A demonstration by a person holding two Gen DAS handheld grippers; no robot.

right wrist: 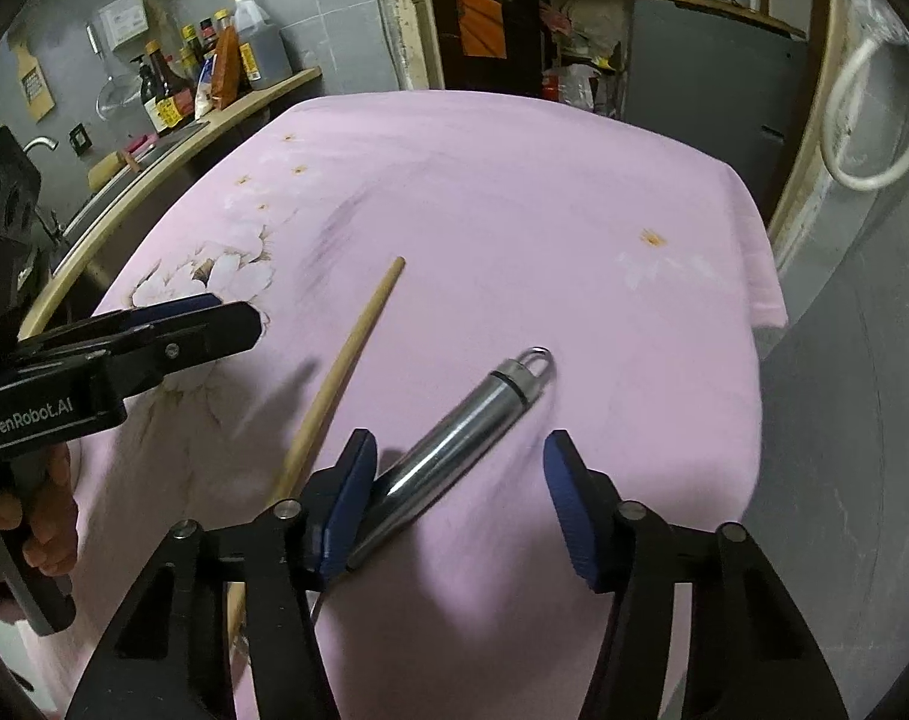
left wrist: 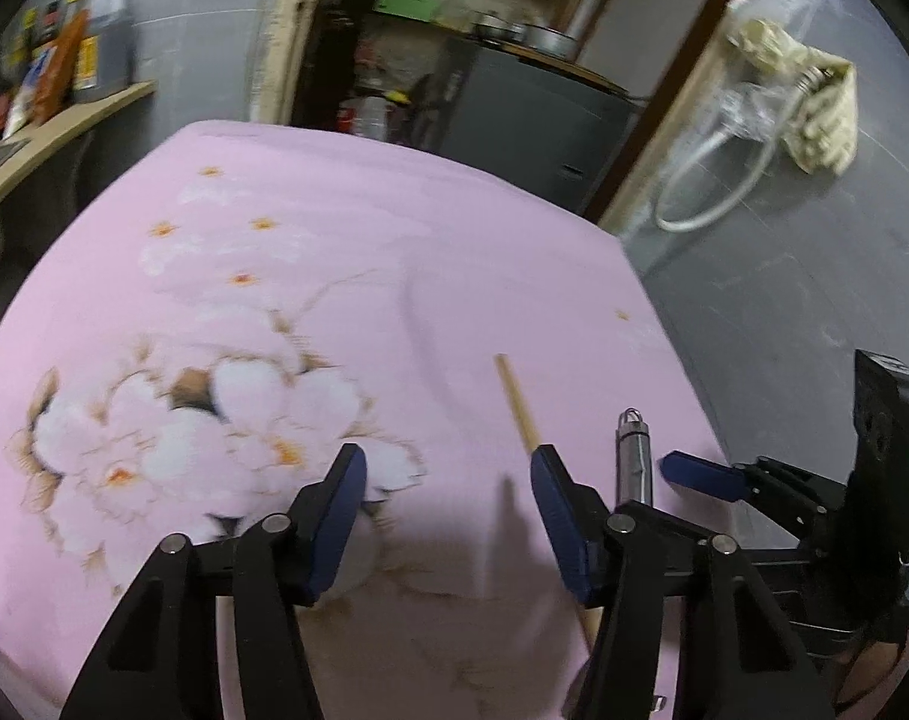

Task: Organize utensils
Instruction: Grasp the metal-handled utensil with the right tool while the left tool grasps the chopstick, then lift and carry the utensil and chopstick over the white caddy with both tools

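pink floral cloth [right wrist: 514,210] covers the table, two utensils on it side by side, near the front edge. wooden handle [right wrist: 346,372], thin and pale, runs from mid-cloth down toward the camera and passes under the right gripper's [right wrist: 460,498] left finger. steel handle [right wrist: 454,432], shiny with a hanging loop at its far end, lies just right of the wooden one, apart from it, angled the same way.

right gripper: jaws about half apart, the steel handle's near end sits between them, right against the left blue pad [right wrist: 346,504]; right pad stands clear of it, so no clamp on it.

left gripper [left wrist: 448,516]: jaws also about half apart, nothing between the pads, only bare cloth. the wooden handle [left wrist: 517,402] passes behind its right finger, contact cannot be told. steel handle [left wrist: 633,456] shows just beyond, between that finger and the other gripper's blue tip.

a hand [right wrist: 40,516] grips the left tool at the left edge of the right wrist view. bottles [right wrist: 214,72] on a counter shelf in the back left, white hose [left wrist: 712,180] on the grey floor to the right.
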